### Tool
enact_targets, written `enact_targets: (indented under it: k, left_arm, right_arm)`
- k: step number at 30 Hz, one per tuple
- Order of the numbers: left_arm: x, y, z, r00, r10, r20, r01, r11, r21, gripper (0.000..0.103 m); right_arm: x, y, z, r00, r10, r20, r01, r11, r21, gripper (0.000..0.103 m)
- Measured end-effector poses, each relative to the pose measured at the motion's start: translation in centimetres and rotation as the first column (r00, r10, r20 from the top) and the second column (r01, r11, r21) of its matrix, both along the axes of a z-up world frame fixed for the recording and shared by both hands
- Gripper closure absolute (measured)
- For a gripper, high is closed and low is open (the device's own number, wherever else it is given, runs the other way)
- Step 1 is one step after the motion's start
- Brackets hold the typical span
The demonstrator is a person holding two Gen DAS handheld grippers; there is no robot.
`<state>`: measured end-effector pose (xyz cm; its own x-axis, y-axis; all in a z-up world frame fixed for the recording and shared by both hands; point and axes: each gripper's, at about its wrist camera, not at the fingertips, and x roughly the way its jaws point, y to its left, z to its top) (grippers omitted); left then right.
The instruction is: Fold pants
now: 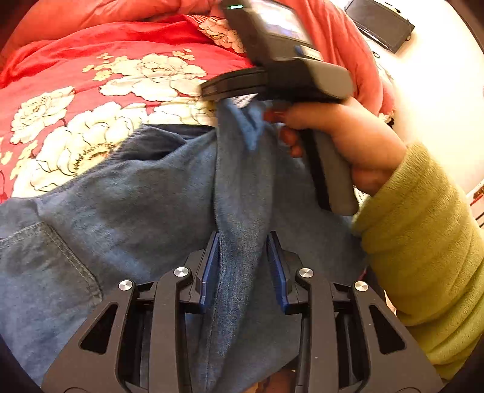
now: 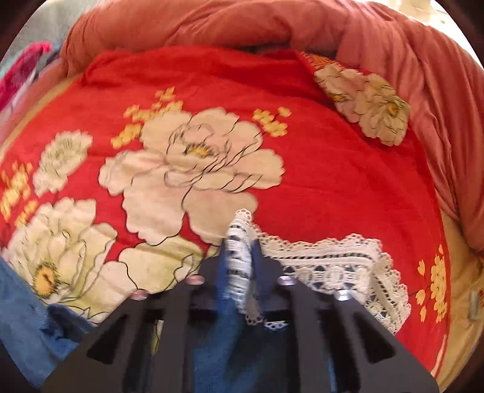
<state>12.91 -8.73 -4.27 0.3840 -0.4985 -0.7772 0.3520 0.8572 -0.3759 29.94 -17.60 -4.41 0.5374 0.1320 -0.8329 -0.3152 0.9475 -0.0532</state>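
Observation:
Blue denim pants (image 1: 127, 211) lie bunched on a red floral blanket (image 1: 90, 75). My left gripper (image 1: 243, 241) has a raised fold of the pants between its blue pads (image 1: 210, 272), which stand a little apart around the cloth. My right gripper (image 1: 211, 90) is above it in the left wrist view, held by a hand in a green sleeve, with pants cloth hanging from its jaws. In the right wrist view my right gripper (image 2: 242, 251) is shut on the pants' white lace-trimmed hem (image 2: 240, 241), lifted off the blanket (image 2: 332, 181). More lace trim (image 2: 341, 266) lies to the right.
A rumpled orange-pink quilt (image 2: 408, 75) is piled along the back and right of the bed. A dark flat object (image 1: 381, 24) lies on a white surface beyond the bed at upper right. A pink cloth (image 2: 21, 69) sits at far left.

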Motion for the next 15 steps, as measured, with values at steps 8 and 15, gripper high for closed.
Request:
enact_targets:
  k: [8,15]
  left_arm:
    - [0.0,0.5,0.1,1.000,0.011,0.025,-0.012,1.000,0.024,0.059]
    - [-0.9,-0.4,0.2,0.996,-0.031,0.078,0.026,0.998,0.065,0.069]
  right_arm:
    - [-5.1,-7.7,4.7,0.991,-0.122,0.060,0.098,0.945,0.311,0.093]
    - [-11.3,-14.7,7.0,0.961,-0.271,0.060,0.213,0.861,0.462,0.093]
